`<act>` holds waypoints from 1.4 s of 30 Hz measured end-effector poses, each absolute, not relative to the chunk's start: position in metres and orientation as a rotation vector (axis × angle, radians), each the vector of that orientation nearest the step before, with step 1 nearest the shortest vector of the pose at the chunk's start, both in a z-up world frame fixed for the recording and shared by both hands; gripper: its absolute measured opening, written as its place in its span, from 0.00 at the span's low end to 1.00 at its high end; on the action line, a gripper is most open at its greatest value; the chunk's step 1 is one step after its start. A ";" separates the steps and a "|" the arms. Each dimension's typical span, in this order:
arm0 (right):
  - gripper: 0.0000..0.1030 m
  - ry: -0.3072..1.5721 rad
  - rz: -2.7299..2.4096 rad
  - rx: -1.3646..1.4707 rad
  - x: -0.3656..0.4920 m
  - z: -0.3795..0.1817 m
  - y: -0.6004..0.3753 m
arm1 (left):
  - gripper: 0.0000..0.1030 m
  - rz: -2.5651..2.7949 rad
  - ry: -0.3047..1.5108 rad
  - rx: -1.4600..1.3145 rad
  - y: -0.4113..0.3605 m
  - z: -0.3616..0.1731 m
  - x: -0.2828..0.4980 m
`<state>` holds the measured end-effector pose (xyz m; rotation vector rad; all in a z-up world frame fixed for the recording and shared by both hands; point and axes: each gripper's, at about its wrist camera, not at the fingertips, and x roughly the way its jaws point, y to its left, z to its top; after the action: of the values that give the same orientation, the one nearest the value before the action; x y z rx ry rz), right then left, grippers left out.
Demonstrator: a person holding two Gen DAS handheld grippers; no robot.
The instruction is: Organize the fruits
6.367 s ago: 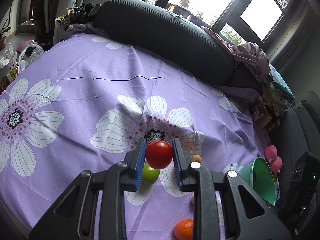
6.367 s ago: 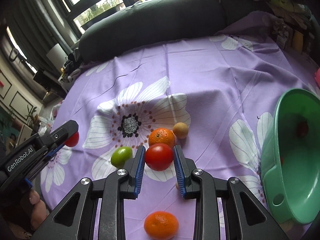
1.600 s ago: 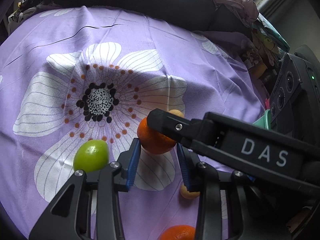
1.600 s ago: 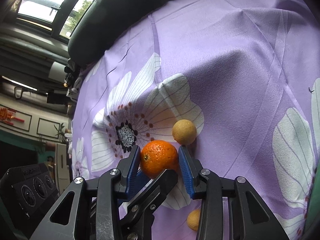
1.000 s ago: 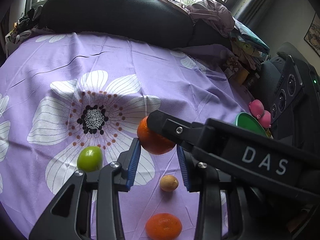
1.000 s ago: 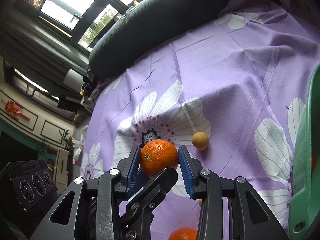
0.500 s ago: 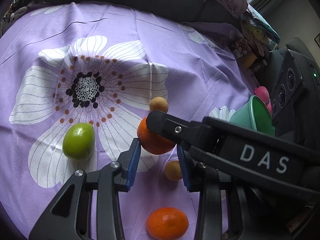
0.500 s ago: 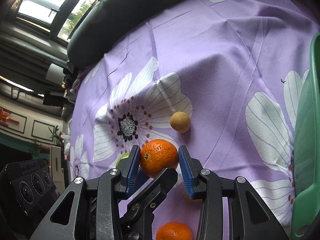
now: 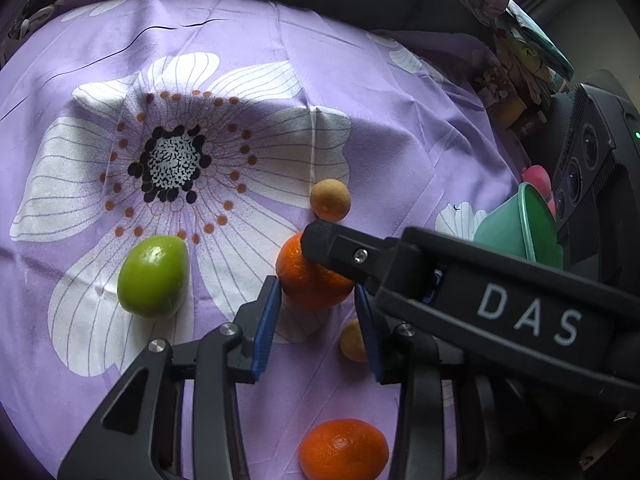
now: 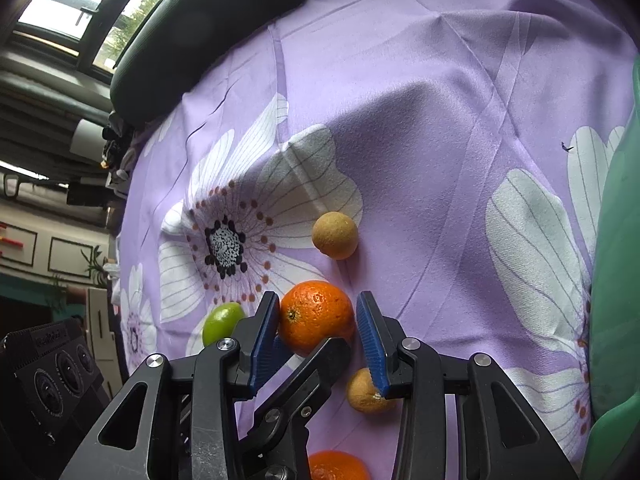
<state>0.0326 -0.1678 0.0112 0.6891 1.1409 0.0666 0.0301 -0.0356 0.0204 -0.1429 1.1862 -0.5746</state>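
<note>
Bed: purple flowered sheet (image 9: 360, 80) carries everything; a dark bolster (image 10: 220, 12) closes its far edge.
Open room: beyond the orange (image 9: 312, 280), toward the bolster, the sheet is bare past one tan fruit. To the orange's left there is bare cloth past the green fruit.
Right edge: the green bowl (image 10: 616, 280) stands to the right of the orange, apart from it, where the sheet drops away. A pink thing (image 9: 538, 176) shows behind the bowl.
Fruit around the orange: far tan fruit (image 9: 330, 200) just beyond it. Near tan fruit (image 9: 352, 340) just on the camera side, partly behind a finger. Green fruit (image 9: 152, 276) to its left, apart. Second orange (image 9: 344, 450) nearer the camera, on the sheet.
Writing: "DAS" (image 9: 528, 320) in white on the right tool's black body. The left tool's body (image 10: 50, 334) bears small print, too blurred to read.
Left gripper (image 9: 316, 284): fingers narrowly parted, blue tips against the orange on either side. The jaws have just been opening a little, with the orange between them.
Right gripper (image 10: 316, 304): fingers narrowly parted, blue pads closed against the sides of the same orange.
Crossing: each tool's black finger lies across the other's view, at the orange.
Orange: between both pairs of fingers. Whether it touches the sheet cannot be told.
</note>
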 end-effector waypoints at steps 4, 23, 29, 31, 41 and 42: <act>0.44 1.126 0.048 0.659 0.033 0.017 -0.171 | 0.43 -0.564 1.176 -0.131 -0.037 0.022 0.029; 0.45 1.160 0.136 0.683 0.047 0.002 -0.166 | 0.40 -0.572 1.170 -0.166 -0.036 0.015 0.034; 0.40 1.143 0.158 0.700 0.044 0.006 -0.164 | 0.41 -0.563 1.144 -0.172 -0.032 0.021 0.033; 0.40 1.117 0.165 0.689 0.041 0.013 -0.164 | 0.41 -0.568 1.114 -0.168 -0.030 0.028 0.029; 0.40 0.948 0.167 0.647 0.014 0.056 -0.167 | 0.41 -0.625 0.970 -0.144 -0.029 0.065 0.005; 0.40 0.937 0.164 0.647 0.012 0.059 -0.168 | 0.41 -0.629 0.960 -0.141 -0.030 0.067 0.003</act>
<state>0.0118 -0.1685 0.0588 0.6471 0.9367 0.1643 0.0028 -0.0301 0.0673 -0.1410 0.9603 -0.6288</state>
